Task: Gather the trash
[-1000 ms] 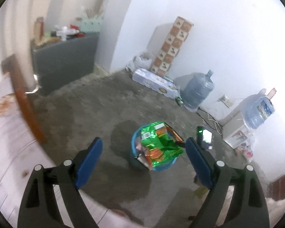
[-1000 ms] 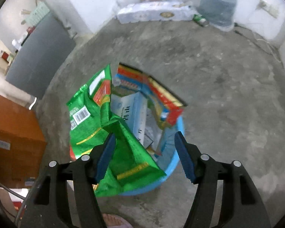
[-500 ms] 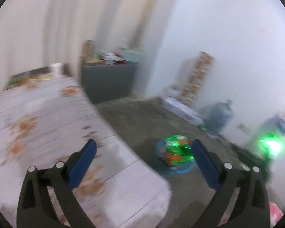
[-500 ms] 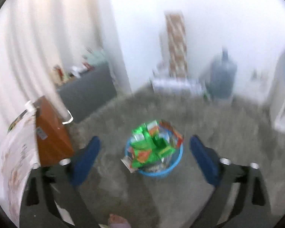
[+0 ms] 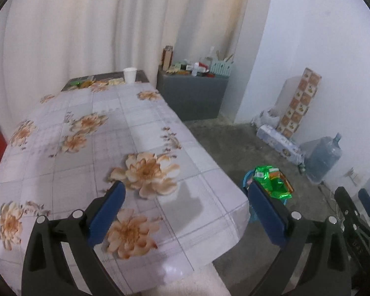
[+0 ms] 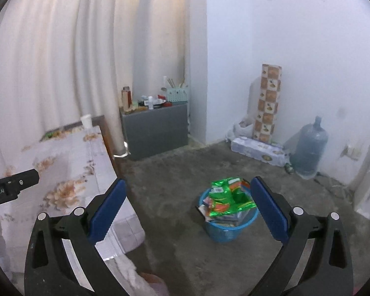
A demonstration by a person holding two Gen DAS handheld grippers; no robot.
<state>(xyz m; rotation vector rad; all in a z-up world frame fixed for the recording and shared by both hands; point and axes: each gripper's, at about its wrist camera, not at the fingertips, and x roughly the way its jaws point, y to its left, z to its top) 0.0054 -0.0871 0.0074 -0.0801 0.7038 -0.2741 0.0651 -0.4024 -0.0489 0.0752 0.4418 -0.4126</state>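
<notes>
Both grippers are held wide apart with nothing between the jaws: the left gripper (image 5: 186,212) above the flowered tablecloth (image 5: 91,148), the right gripper (image 6: 188,209) over the concrete floor (image 6: 175,172). Green wrappers (image 6: 228,197) are heaped in the blue bin (image 6: 224,230), set on the floor beside the table.

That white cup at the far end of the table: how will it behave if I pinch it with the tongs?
The cup looks like a thin disposable one, so it is probably light and may crush under a firm pinch. It stands upright near the table edge, so a sideways nudge could tip it. Whether it holds liquid can't be seen.
</notes>
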